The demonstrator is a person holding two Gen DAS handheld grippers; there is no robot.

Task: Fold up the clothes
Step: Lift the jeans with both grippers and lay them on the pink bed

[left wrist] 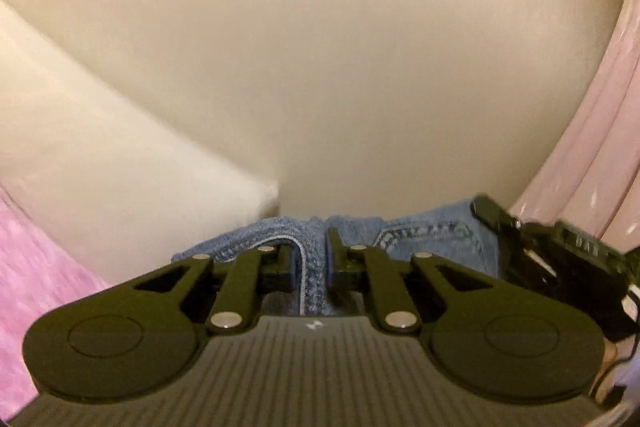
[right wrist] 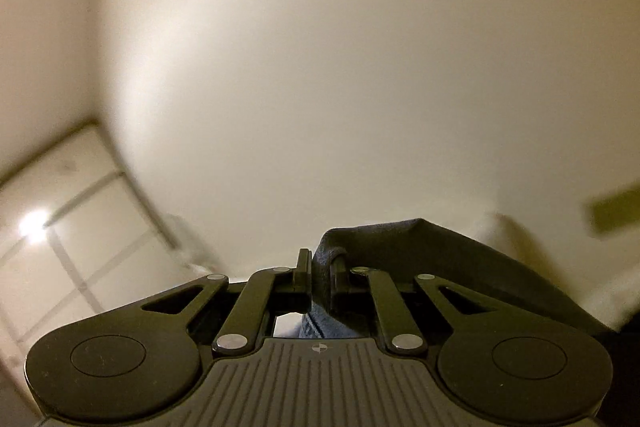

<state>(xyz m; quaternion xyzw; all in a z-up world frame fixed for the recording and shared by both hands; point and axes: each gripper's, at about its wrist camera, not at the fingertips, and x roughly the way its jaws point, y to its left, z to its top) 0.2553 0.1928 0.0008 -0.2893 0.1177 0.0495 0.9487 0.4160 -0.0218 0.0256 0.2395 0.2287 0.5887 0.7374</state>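
Blue denim jeans [left wrist: 432, 239] hang between my two grippers, held up in the air. My left gripper [left wrist: 310, 259] is shut on a stitched denim edge that runs between its fingers. The right gripper shows at the right of the left wrist view [left wrist: 536, 247], gripping the same garment's far end. In the right wrist view my right gripper [right wrist: 320, 275] is shut on the jeans [right wrist: 400, 251], which look dark and shadowed and drape off to the right. Both cameras point upward at wall and ceiling.
A cream wall and ceiling [left wrist: 320, 47] fill both views. A pink curtain [left wrist: 600, 107] hangs at the right and pink fabric [left wrist: 24, 267] lies at the lower left. A panelled ceiling with a lamp [right wrist: 34, 227] is at the left.
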